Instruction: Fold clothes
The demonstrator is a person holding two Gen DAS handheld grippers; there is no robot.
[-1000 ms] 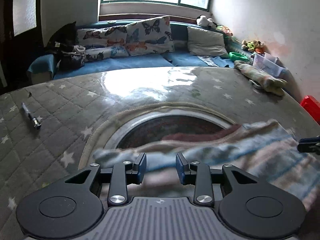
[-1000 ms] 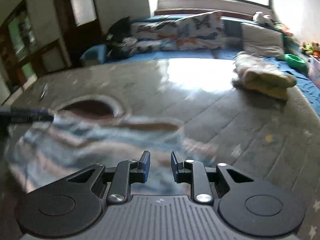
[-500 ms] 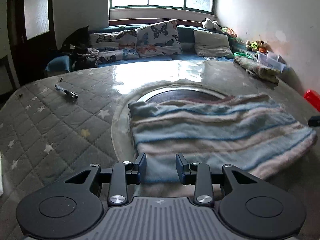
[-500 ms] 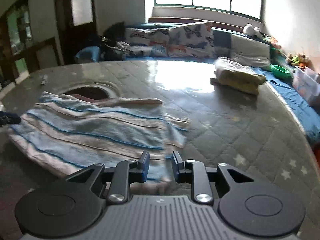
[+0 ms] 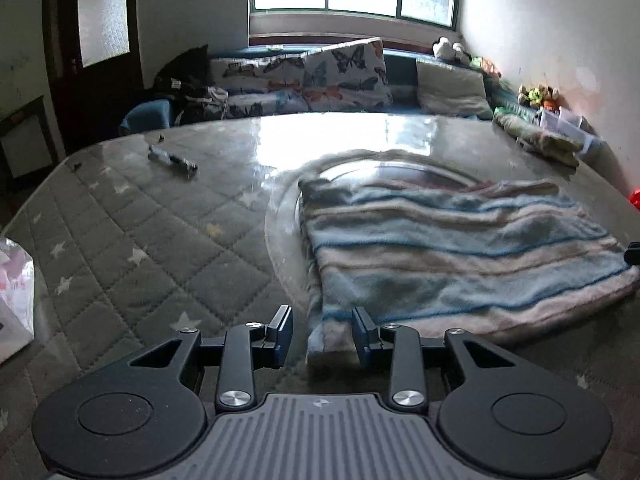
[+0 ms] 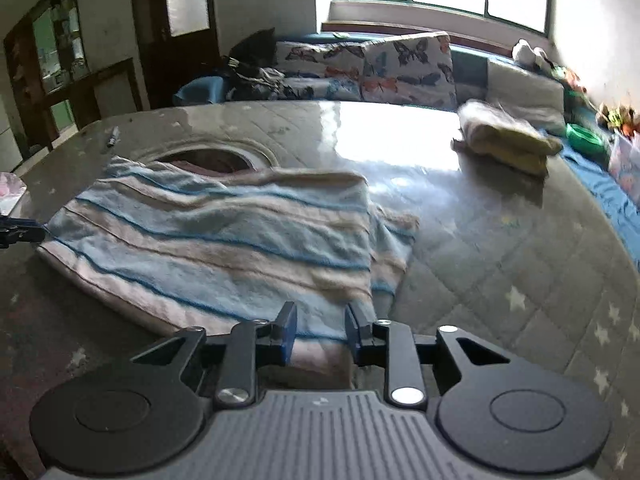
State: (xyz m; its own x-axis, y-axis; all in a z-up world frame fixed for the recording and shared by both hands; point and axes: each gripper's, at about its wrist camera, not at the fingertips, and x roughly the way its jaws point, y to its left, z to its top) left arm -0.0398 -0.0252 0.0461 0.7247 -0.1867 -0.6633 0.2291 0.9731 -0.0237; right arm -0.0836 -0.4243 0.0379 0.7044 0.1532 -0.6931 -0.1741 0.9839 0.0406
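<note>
Striped garment [image 5: 460, 248], pale blue, beige and white, spread flat on grey quilted star-print table cover [image 5: 140, 240], filling centre and right of left wrist view and left-centre of right wrist view [image 6: 224, 240]. Blurred, so exact kind of clothing hard to tell. Partly hiding a round dark opening in the cover [image 6: 208, 158], contents unclear. Left gripper [image 5: 322, 334] at bottom centre, fingers apart, near left corner of garment between them with no pad pressing on it: released. Right gripper [image 6: 320, 334] at bottom centre, jaws just been opening, garment's near edge lying between the pads, not pinched. Tip of left gripper cut off at left edge of right wrist view [image 6: 20, 232]; tip of right gripper barely visible at right edge of left wrist view. Small dark object [image 5: 172, 160], upper left of cover, too blurred to identify. Folded yellowish bundle [image 6: 508, 140] upper right. Clear storage bin [image 5: 568, 122] by right wall, contents indistinct. Green bowl [image 6: 584, 138] far right, inside not visible. White bag [image 5: 16, 292] cut off at left edge.
</note>
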